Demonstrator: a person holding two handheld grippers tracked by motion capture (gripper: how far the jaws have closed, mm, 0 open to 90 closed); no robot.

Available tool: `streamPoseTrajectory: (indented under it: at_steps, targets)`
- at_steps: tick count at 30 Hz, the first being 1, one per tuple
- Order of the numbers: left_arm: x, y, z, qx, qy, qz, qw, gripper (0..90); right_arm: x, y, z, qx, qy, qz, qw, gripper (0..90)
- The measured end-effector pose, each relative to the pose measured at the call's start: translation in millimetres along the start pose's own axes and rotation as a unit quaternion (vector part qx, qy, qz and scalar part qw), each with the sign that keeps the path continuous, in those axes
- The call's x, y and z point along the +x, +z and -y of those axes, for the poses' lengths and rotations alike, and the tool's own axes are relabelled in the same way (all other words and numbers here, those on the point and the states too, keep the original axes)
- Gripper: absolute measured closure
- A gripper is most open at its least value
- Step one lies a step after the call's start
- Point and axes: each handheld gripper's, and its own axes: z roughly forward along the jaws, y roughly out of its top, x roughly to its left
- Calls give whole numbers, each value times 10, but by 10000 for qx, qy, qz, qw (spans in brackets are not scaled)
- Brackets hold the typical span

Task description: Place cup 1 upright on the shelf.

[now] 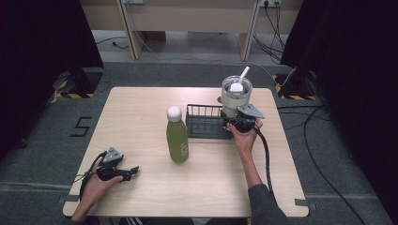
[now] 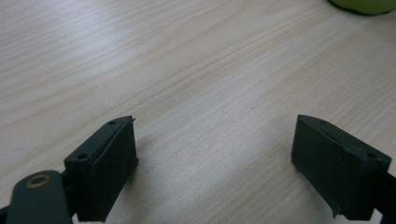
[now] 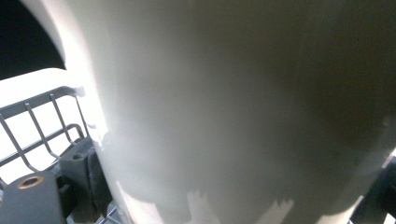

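While your left gripper (image 1: 133,171) rests low near the table's (image 1: 141,108) near-left corner, its jaws stand wide apart over bare wood with nothing between them. Your right gripper (image 1: 231,124) clasps the lower body of the white tumbler (image 1: 235,98), one jaw on either side; the tumbler, with lid and straw (image 1: 243,74), stands upright at the right end of the black wire rack (image 1: 202,123). The green bottle (image 1: 177,137) stands just left of the rack.

A pale cream tumbler with a clear lid and white straw (image 1: 236,96) is standing upright right of frame centre, at the right end of a dark wire rack (image 1: 205,123); a green bottle with a white round cap (image 1: 177,135) is standing just left of it.
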Motion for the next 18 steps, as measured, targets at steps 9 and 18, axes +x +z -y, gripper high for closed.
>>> streamPoseTrajectory:
  at_steps: [9,18]
  targets:
    - [1,0,-1,1,9,-8,10000,134,-28,1,5,-15,4,-71,10000,102]
    - [-1,1,0,-5,1,-3,10000,134,-17,-45,15,-32,-74,-37,10000,100]
